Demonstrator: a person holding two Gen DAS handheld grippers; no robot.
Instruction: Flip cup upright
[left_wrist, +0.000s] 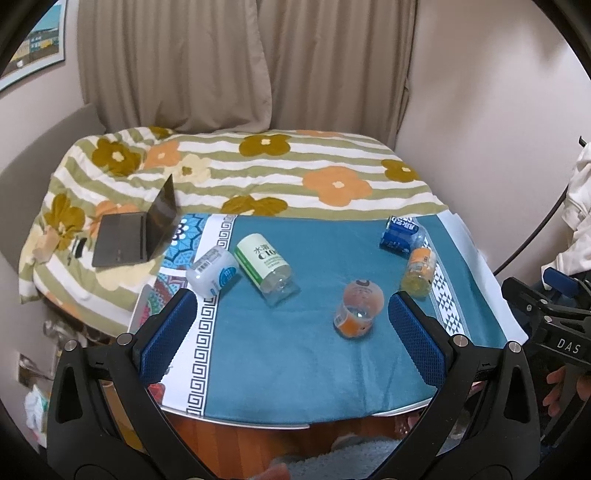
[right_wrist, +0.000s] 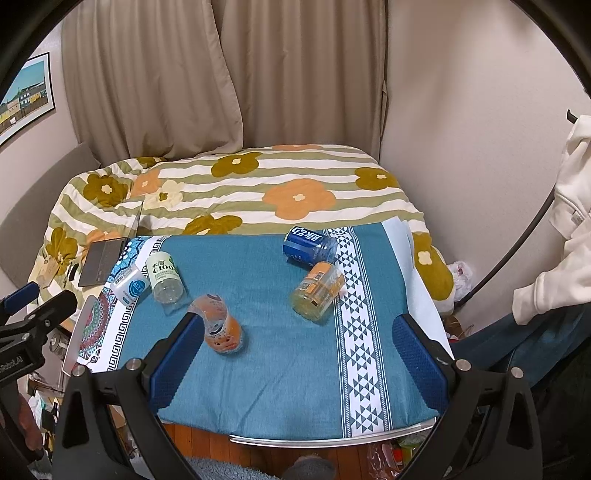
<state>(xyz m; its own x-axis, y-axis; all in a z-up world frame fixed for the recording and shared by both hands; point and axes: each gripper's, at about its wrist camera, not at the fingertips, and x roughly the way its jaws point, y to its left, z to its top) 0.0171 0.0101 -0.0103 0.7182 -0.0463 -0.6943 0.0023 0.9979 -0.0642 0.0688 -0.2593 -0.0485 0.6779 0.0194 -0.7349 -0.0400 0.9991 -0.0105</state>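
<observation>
Lying on their sides across a teal cloth (left_wrist: 295, 362) that covers the table are five cut-down bottle cups. Nearest the front edge, about midway across, an orange cup (left_wrist: 356, 308) lies tipped over with its open mouth facing the front edge. Toward the right edge, a yellow-orange cup (left_wrist: 419, 271) lies against the white patterned border, and just behind it, near the far right corner, lies a blue cup (left_wrist: 400, 236). Toward the far left corner a green-labelled cup (left_wrist: 264, 267) lies at a slant, touching a white cup with a blue mark (left_wrist: 212, 271) at its left.

Both tools hang above the front edge with nothing between their pads. On the left gripper (left_wrist: 288, 341) the blue fingers are spread wide, and the orange cup sits ahead of them, closer to the right finger. Fingers on the right gripper (right_wrist: 295, 354) are equally wide apart; in its view the orange cup (right_wrist: 219, 325) is just beside the tip of the left finger (right_wrist: 177, 365), though whether they touch I cannot tell.

Behind the table a flowered quilt (left_wrist: 236, 170) carries a half-open laptop (left_wrist: 138, 232), with beige curtains (left_wrist: 221, 62) beyond.
</observation>
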